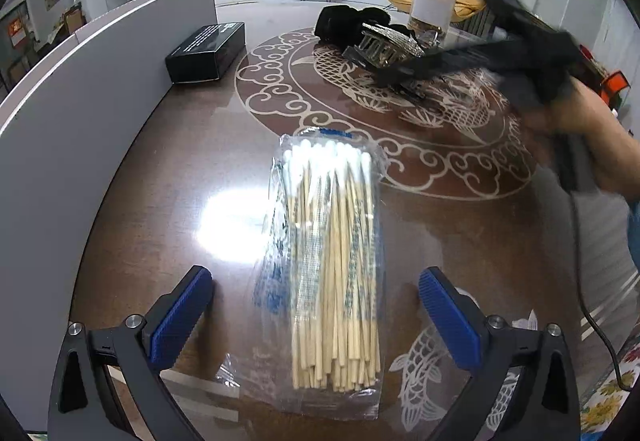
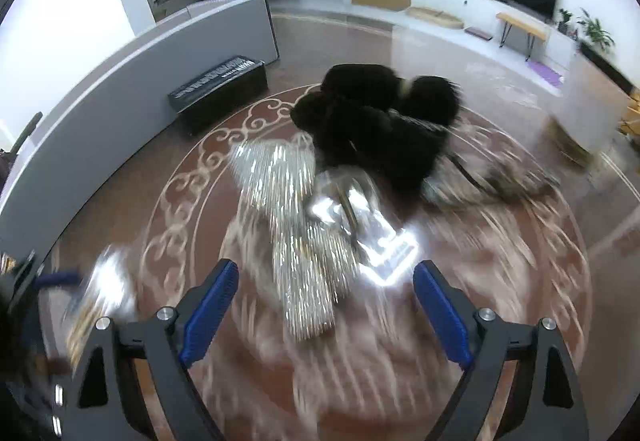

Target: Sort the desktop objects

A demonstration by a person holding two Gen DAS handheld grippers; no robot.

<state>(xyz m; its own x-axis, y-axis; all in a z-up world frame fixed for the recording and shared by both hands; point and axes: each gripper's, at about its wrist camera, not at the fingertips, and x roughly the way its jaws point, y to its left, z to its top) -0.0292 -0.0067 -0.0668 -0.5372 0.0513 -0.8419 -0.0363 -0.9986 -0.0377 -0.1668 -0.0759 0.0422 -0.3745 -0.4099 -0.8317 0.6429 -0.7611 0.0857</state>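
While we sort: both claws hang over a glossy brown surface [image 1: 168, 169] with pale scrollwork inlay.
Left claw [image 1: 316, 317]: wide open, holding nothing; the swab pack [image 1: 328, 265] lies between its blue ribbed pads [image 1: 180, 317], apart from both.
Swab pack: a flat, clear crinkly bag of thin wooden sticks with white cotton tips, lying lengthwise away from the claw.
Handling, swabs: we judge it light, slippery in its film and easy to crush; we would pinch across the middle of the bundle, where the sticks give stiffness.
Right claw [image 2: 324, 313]: wide open and empty, above a silver clip [image 2: 304, 253]; this view is blurred.
Clip: a glittery, ribbed, toothed hair claw, hard and springy by our guess; we would grip its body across the width, not the teeth.
Fur item [image 2: 372, 125]: black, fluffy, soft, just behind the clip and touching it; we cannot tell what it is.
Box [image 1: 206, 51]: black, oblong, stiff card, set by the grey screen [image 1: 80, 109], well apart from the rest.
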